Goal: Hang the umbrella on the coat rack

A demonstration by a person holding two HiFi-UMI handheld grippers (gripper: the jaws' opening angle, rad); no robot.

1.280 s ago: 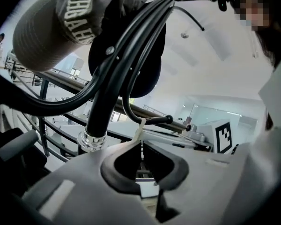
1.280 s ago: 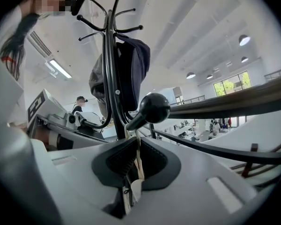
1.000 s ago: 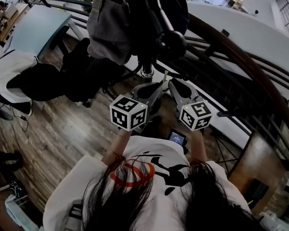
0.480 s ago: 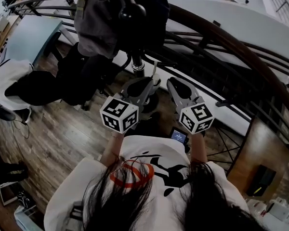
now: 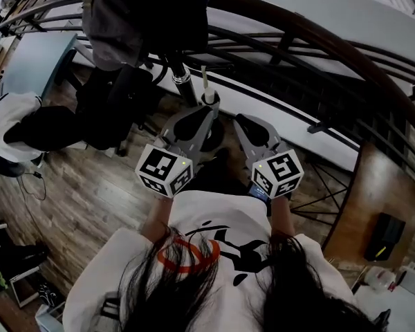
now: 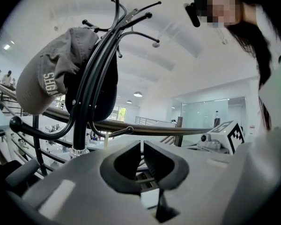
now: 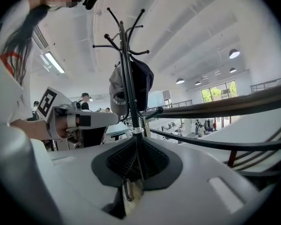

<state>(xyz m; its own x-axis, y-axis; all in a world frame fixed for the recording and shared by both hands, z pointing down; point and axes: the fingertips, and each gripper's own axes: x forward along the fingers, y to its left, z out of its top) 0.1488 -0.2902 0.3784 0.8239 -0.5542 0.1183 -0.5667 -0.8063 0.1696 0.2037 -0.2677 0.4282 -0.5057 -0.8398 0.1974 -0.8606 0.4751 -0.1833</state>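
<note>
The black coat rack [image 6: 86, 86] stands just ahead of both grippers; its pole [image 5: 182, 78] shows from above in the head view. A grey cap [image 6: 44, 81] hangs on it. Beside the cap hangs a dark bundle [image 6: 100, 86] that looks like the folded umbrella, and it also shows as the dark bundle [image 7: 143, 81] from the right. My left gripper [image 6: 141, 146] is shut with nothing in it, below and short of the rack's lower hooks. My right gripper [image 7: 136, 142] is also shut and holds nothing. Both grippers, left [image 5: 204, 113] and right [image 5: 241, 122], point at the rack's base.
A curved wooden handrail [image 5: 311, 40] with black railing bars runs right behind the rack. At the left are a black chair [image 5: 111, 109] and white clothing [image 5: 10, 113] on a wooden floor [image 5: 76, 199]. A pale blue desk [image 5: 31, 61] stands further back.
The rack has shifted up and left in the head view, and both grippers now sit lower and further from its hooks. Both stay shut.
</note>
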